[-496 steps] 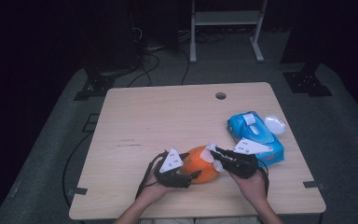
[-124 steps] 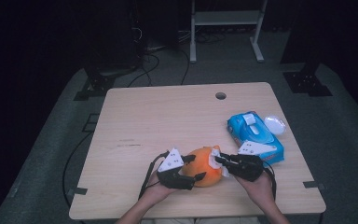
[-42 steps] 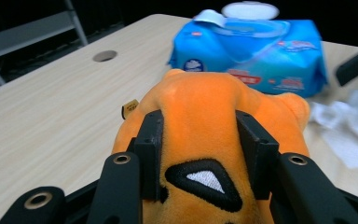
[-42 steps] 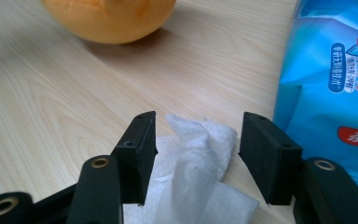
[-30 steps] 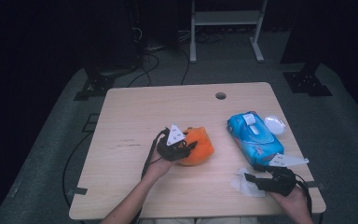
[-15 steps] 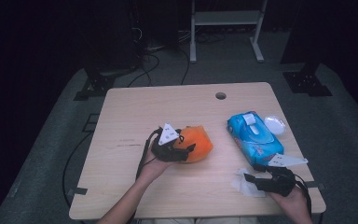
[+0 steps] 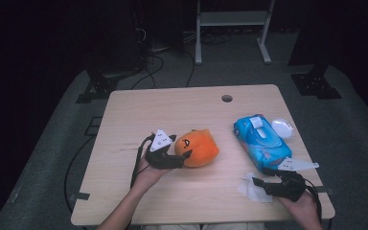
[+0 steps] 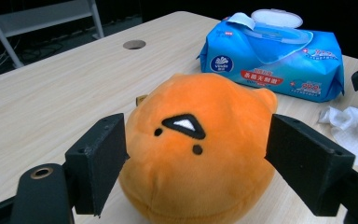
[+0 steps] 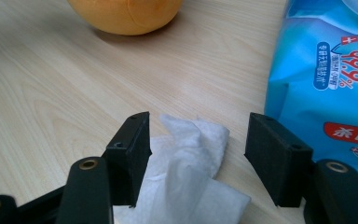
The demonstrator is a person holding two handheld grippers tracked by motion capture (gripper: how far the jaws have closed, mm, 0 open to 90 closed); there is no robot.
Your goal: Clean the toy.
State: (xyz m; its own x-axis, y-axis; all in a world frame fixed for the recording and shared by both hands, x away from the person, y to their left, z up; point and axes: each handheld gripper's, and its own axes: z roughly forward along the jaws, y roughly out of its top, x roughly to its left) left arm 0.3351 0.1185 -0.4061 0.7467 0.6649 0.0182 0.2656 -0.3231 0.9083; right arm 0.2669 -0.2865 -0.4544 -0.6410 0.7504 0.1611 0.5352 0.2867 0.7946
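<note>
High view: the light wooden table (image 7: pixel 124 120) carries a blue plastic pack of wet wipes (image 7: pixel 261 142) at right, a round orange plush toy (image 7: pixel 199 148) at centre and a crumpled white wipe (image 7: pixel 254 187), partly hidden. The left hand-held gripper (image 8: pixel 193 163) has just been opening; its jaws flank the toy without pressing it. The right hand-held gripper (image 9: pixel 198 158) stands open around the wipe.

left gripper (image 7: pixel 184 154) at orange plush toy (image 7: pixel 199 147), jaws just opening | right gripper (image 7: pixel 260 184) over white wipe (image 7: pixel 254 187) | blue wipes pack (image 7: pixel 261 141) behind
</note>
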